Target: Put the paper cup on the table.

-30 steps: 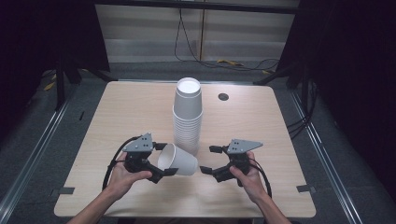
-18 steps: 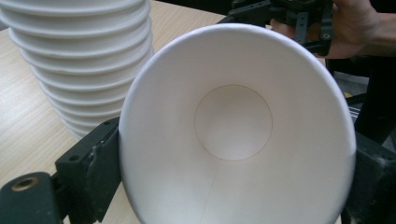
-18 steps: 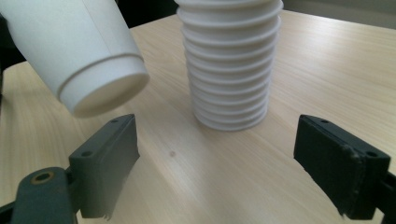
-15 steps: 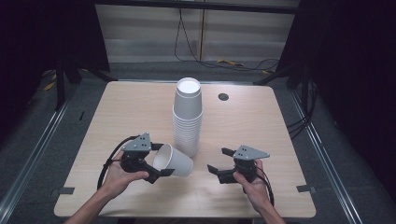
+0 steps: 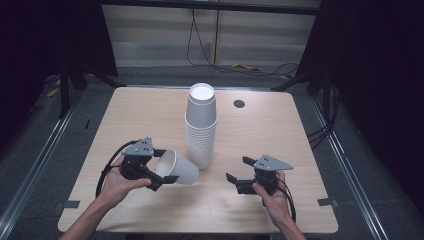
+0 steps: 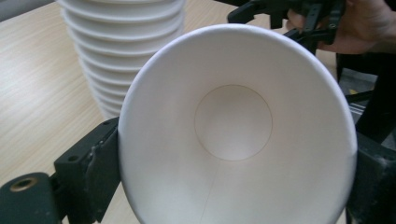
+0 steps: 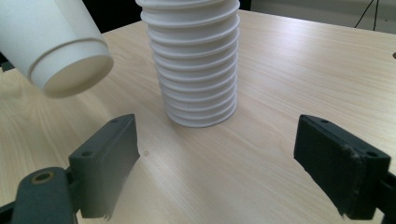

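Observation:
A single white paper cup (image 5: 179, 169) lies on its side in the air just above the table, left of a tall stack of white paper cups (image 5: 201, 125). My left gripper (image 5: 165, 166) is shut on it, one jaw on each side near the rim. In the left gripper view the cup's (image 6: 233, 130) open mouth faces the camera, with the stack (image 6: 116, 56) behind it. My right gripper (image 5: 239, 169) stands open and empty to the right of the stack's foot. In the right gripper view its jaws stand wide apart, facing the stack (image 7: 196, 60) and the held cup's base (image 7: 60, 46).
The light wooden table (image 5: 280, 130) has a small round cable hole (image 5: 239, 104) at the back, right of the stack. Dark floor, metal rails and cables surround the table.
The right gripper has drawn back a little toward the front right, away from the held cup. The left gripper with the cup has shifted slightly left.

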`<state>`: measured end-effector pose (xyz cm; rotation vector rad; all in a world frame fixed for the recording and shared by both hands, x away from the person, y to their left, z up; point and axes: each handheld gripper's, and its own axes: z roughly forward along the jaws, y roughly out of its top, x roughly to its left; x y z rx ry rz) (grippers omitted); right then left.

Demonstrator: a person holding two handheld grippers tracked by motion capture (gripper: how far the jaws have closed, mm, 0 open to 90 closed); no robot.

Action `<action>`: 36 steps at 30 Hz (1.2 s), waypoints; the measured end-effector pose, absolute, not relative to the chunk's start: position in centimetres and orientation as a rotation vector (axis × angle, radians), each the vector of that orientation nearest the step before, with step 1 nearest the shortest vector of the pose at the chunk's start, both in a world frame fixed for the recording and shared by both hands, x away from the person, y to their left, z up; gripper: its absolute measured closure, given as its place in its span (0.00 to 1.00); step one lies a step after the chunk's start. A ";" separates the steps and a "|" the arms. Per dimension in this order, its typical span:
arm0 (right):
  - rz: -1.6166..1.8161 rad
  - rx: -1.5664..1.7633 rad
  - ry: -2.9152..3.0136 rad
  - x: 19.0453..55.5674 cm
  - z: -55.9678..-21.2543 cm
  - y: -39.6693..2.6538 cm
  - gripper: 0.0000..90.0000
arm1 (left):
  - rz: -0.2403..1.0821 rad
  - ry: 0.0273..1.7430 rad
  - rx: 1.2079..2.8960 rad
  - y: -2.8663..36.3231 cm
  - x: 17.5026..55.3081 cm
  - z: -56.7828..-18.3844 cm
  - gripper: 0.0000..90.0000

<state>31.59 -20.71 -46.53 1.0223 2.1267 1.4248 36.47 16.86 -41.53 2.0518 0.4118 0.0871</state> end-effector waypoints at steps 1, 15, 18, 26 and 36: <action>1.426 1.023 2.125 31.6 -46.5 -20.7 0.15 | 0.086 0.420 2.052 17.1 36.6 -41.6 0.10; 1.427 1.022 2.110 31.6 -46.5 -20.9 0.15 | 0.238 0.599 2.060 19.5 38.1 -41.1 0.09; 1.426 1.018 2.110 31.5 -46.4 -20.9 0.15 | 0.271 0.619 2.062 19.9 38.2 -40.6 0.09; 1.426 1.014 2.109 31.6 -46.5 -20.8 0.15 | 0.336 0.699 2.094 21.3 39.2 -40.2 0.09; 1.417 1.024 2.123 31.7 -46.6 -20.7 0.15 | 0.344 0.787 2.201 21.3 41.2 -40.9 0.09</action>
